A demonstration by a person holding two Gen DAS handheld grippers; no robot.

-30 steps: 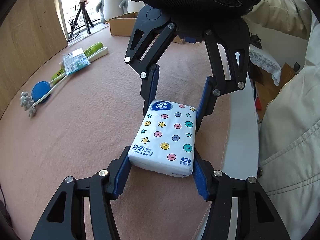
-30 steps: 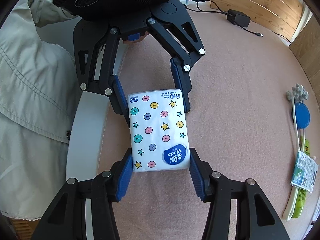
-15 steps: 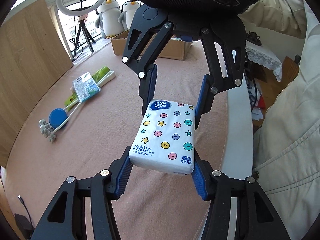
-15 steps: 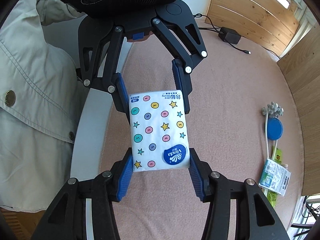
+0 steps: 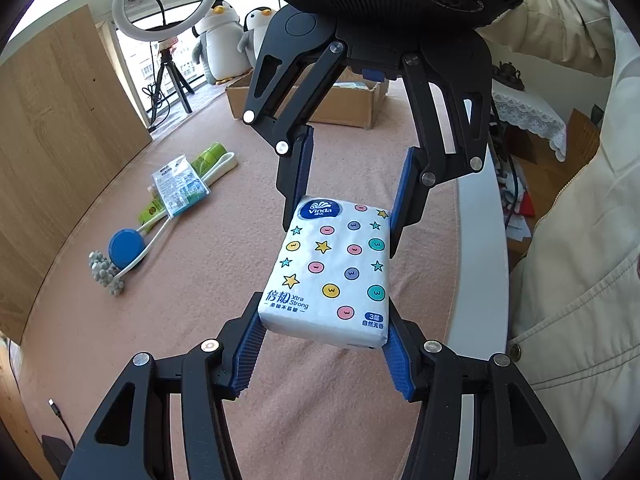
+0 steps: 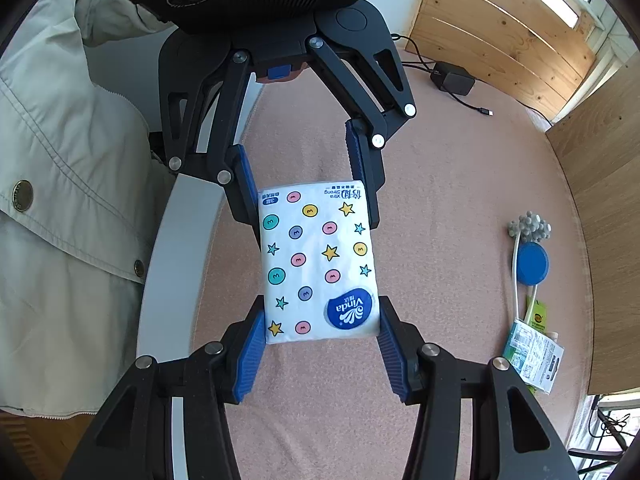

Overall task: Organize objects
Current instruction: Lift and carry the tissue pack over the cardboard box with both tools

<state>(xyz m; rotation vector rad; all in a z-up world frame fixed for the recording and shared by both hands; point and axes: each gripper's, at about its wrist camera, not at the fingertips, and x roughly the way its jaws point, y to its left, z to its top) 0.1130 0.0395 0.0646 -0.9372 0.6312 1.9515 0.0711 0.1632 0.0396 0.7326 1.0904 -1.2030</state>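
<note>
The tissue pack (image 5: 332, 272), white with coloured dots and stars, hangs above the pink table cover (image 5: 208, 320), clamped at both ends: the left gripper (image 5: 320, 354) pinches the end printed "Xtra Strong" and the right gripper (image 5: 348, 196) pinches the end with the blue Vinda logo, each with its 2 blue pads pressed on the pack's sides. Well to the pack's left lie a blue-headed brush (image 5: 124, 246) and a green packet (image 5: 180, 190), and beyond the pack stands a cardboard box (image 5: 352, 106).
</note>
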